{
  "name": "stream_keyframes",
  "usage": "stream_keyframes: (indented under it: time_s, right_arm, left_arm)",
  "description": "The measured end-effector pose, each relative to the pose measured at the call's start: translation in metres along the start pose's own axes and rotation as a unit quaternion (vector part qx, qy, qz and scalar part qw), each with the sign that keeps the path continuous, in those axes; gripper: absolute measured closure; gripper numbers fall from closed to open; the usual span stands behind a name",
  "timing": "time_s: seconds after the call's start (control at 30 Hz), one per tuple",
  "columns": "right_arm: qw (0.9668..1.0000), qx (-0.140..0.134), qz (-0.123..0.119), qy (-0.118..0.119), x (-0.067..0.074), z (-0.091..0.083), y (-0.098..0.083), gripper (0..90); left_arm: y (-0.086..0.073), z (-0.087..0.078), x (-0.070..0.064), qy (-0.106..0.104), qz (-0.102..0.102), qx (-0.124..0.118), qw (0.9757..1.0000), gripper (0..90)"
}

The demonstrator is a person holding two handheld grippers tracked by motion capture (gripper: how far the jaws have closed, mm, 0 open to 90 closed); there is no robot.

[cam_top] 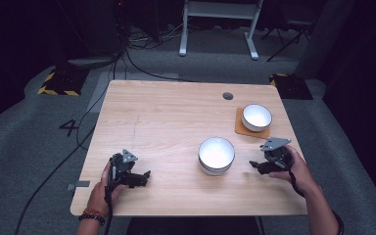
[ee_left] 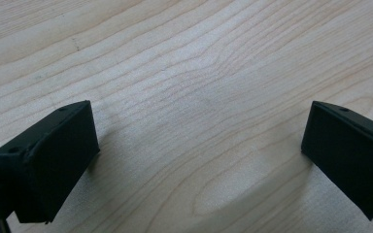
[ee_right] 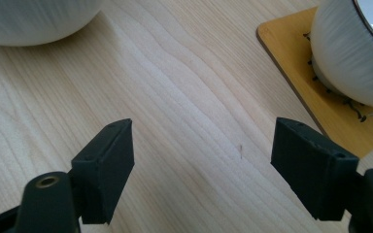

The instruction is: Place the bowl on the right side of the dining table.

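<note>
Two white bowls stand on the wooden table (cam_top: 166, 112). The larger bowl (cam_top: 216, 155) sits near the middle right. A smaller dark-rimmed bowl (cam_top: 256, 117) rests on a square brown coaster (cam_top: 241, 128) behind it. My right gripper (cam_top: 254, 166) hovers just right of the larger bowl, jaws open and empty. In the right gripper view the larger bowl (ee_right: 34, 19) lies at top left, and the smaller bowl (ee_right: 354, 53) on its coaster (ee_right: 291, 53) at top right. My left gripper (cam_top: 144, 177) rests low at the table's front left, open over bare wood, its jaws wide apart in the left gripper view.
A round dark cable hole (cam_top: 228, 96) marks the table's far side. Cables (cam_top: 127, 54) run over the grey floor behind, near a white desk frame (cam_top: 220, 29). Yellow-black striped plates (cam_top: 58, 83) lie on the floor at both far corners.
</note>
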State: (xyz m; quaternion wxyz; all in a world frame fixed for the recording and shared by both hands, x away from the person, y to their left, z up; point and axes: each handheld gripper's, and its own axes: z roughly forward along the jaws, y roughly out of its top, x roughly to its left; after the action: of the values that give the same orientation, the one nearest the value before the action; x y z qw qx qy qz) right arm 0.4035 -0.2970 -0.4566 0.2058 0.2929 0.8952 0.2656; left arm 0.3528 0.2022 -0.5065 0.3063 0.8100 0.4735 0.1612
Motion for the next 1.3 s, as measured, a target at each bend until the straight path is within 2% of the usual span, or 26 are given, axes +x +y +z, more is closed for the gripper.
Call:
stream_keyframes:
  time_s: [0.27, 0.3, 0.33, 0.47, 0.53, 0.57, 0.6, 0.77, 0.83, 0.87, 1.07, 1.1, 1.2, 1.23, 1.27, 1.3]
  right_arm:
    - [1.0000, 0.001, -0.001, 0.001, 0.003, -0.002, -0.010, 23.7]
    - [1.0000, 0.001, 0.008, 0.001, 0.005, -0.002, -0.011, 23.7]
    - [1.0000, 0.002, -0.001, 0.001, 0.004, -0.003, -0.012, 23.7]
    - [1.0000, 0.002, 0.002, 0.004, 0.005, -0.003, -0.016, 23.7]
    - [0.9999, 0.002, 0.012, 0.000, 0.007, -0.003, -0.018, 23.7]
    - [1.0000, 0.001, 0.006, 0.002, 0.006, -0.004, -0.019, 23.7]
    - [0.9999, 0.001, 0.015, 0.003, 0.008, -0.004, -0.020, 23.7]
    - [0.9999, -0.001, 0.011, 0.004, 0.006, -0.007, -0.025, 23.6]
    - [0.9997, -0.005, 0.024, 0.004, 0.008, -0.008, -0.027, 23.5]
    - [0.9999, -0.003, 0.016, 0.003, 0.006, -0.008, -0.028, 23.5]
    - [0.9991, -0.011, 0.039, 0.011, 0.007, -0.009, -0.037, 23.3]
    - [0.9990, -0.009, 0.043, 0.004, 0.007, -0.011, -0.038, 23.3]
    - [0.9990, -0.013, 0.043, 0.003, 0.006, -0.013, -0.042, 23.0]
    - [0.9985, -0.017, 0.051, 0.004, 0.007, -0.013, -0.043, 22.9]
    - [0.9988, -0.016, 0.047, 0.004, 0.006, -0.014, -0.044, 22.9]
    - [0.9983, -0.017, 0.056, -0.001, 0.007, -0.015, -0.045, 22.8]
  left_arm:
    - [0.000, 0.000, 0.000, 0.000, 0.000, 0.000, 1.0000, 0.0]
    - [0.000, 0.000, 0.000, 0.000, 0.000, 0.000, 1.0000, 0.0]
    - [0.000, 0.000, 0.000, 0.000, 0.000, 0.000, 1.0000, 0.0]
    - [0.000, 0.000, 0.000, 0.000, 0.000, 0.000, 1.0000, 0.0]
    - [0.000, 0.000, 0.000, 0.000, 0.000, 0.000, 1.0000, 0.0]
    - [0.000, 0.000, 0.000, 0.000, 0.000, 0.000, 1.0000, 0.0]
    - [0.000, 0.000, 0.000, 0.000, 0.000, 0.000, 1.0000, 0.0]
    - [0.000, 0.000, 0.000, 0.000, 0.000, 0.000, 1.0000, 0.0]
    - [0.000, 0.000, 0.000, 0.000, 0.000, 0.000, 1.0000, 0.0]
    - [0.000, 0.000, 0.000, 0.000, 0.000, 0.000, 1.0000, 0.0]
    - [0.000, 0.000, 0.000, 0.000, 0.000, 0.000, 1.0000, 0.0]
    - [0.000, 0.000, 0.000, 0.000, 0.000, 0.000, 1.0000, 0.0]
    - [0.000, 0.000, 0.000, 0.000, 0.000, 0.000, 1.0000, 0.0]
    - [0.000, 0.000, 0.000, 0.000, 0.000, 0.000, 1.0000, 0.0]
    - [0.000, 0.000, 0.000, 0.000, 0.000, 0.000, 1.0000, 0.0]
    - [0.000, 0.000, 0.000, 0.001, 0.000, -0.001, 1.0000, 0.0]
